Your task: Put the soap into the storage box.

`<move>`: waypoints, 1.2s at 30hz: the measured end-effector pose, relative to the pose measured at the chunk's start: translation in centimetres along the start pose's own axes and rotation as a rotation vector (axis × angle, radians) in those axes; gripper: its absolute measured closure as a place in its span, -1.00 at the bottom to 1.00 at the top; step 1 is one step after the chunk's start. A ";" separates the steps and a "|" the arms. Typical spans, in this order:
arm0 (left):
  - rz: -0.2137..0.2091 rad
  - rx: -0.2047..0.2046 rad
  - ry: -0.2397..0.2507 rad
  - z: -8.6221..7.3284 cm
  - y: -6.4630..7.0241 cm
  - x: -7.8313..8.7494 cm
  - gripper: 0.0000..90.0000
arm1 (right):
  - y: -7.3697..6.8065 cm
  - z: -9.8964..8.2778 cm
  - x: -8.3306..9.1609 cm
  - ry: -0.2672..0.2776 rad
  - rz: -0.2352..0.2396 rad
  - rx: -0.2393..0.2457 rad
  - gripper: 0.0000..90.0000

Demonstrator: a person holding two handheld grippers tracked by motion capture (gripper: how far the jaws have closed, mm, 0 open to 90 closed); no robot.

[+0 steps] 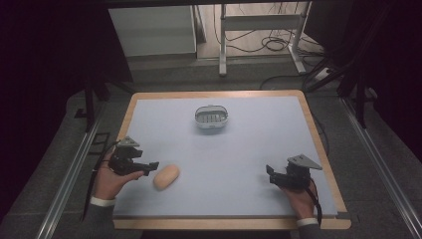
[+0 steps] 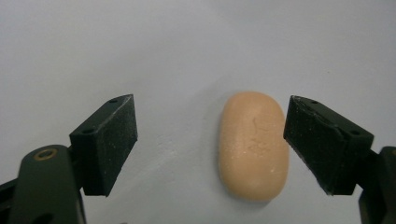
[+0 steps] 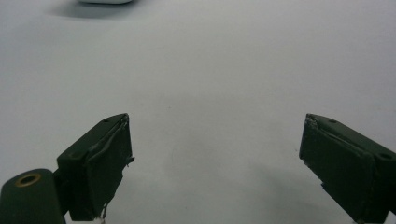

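Note:
A peach-coloured oval soap bar [image 1: 166,177] lies flat on the pale blue mat at the front left. My left gripper [image 1: 149,168] is open just left of it, pointing at it. In the left gripper view the soap bar [image 2: 253,145] lies between the jaws, close to the right one and apart from the left one. A small white soap dish [image 1: 211,118] with a slotted floor stands at the back middle of the mat. My right gripper [image 1: 271,175] is open at the front right; in the right gripper view this gripper [image 3: 212,163] has nothing between its jaws.
The mat [image 1: 234,159] covers a wooden table top [image 1: 313,124] with a raised rim. The soap dish's edge [image 3: 105,1] peeks in at the top of the right gripper view. Beyond the table are a metal frame [image 1: 259,30], cables and dark floor.

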State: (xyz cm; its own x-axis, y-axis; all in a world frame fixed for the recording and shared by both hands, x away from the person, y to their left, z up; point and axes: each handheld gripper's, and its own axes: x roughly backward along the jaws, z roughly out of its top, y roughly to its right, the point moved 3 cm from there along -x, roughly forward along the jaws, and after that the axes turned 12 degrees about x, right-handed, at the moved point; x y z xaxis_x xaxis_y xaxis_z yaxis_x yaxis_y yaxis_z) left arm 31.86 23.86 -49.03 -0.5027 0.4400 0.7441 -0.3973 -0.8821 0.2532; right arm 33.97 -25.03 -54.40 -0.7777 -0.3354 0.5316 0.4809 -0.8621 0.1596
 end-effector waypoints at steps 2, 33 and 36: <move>-0.003 -0.010 -0.011 0.1 0.3 -0.2 -0.61 | 0.0 0.0 0.0 -0.001 0.001 0.000 -0.79; -0.017 -0.066 -0.155 -1.7 2.7 -3.8 -0.59 | 0.0 0.0 -0.1 -0.015 -0.011 0.001 -0.79; -0.011 -0.071 -0.170 -1.9 2.9 -4.3 -0.59 | 0.0 0.0 -0.1 -0.015 -0.013 0.001 -0.79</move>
State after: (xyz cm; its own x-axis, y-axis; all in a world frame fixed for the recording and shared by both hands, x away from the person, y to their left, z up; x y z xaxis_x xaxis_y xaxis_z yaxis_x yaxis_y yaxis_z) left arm 31.45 19.77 -52.66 -0.3638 0.4094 0.8367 -0.4582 -0.8607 0.2219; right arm 34.05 -24.99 -54.45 -0.7775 -0.3183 0.5423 0.4713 -0.8659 0.1675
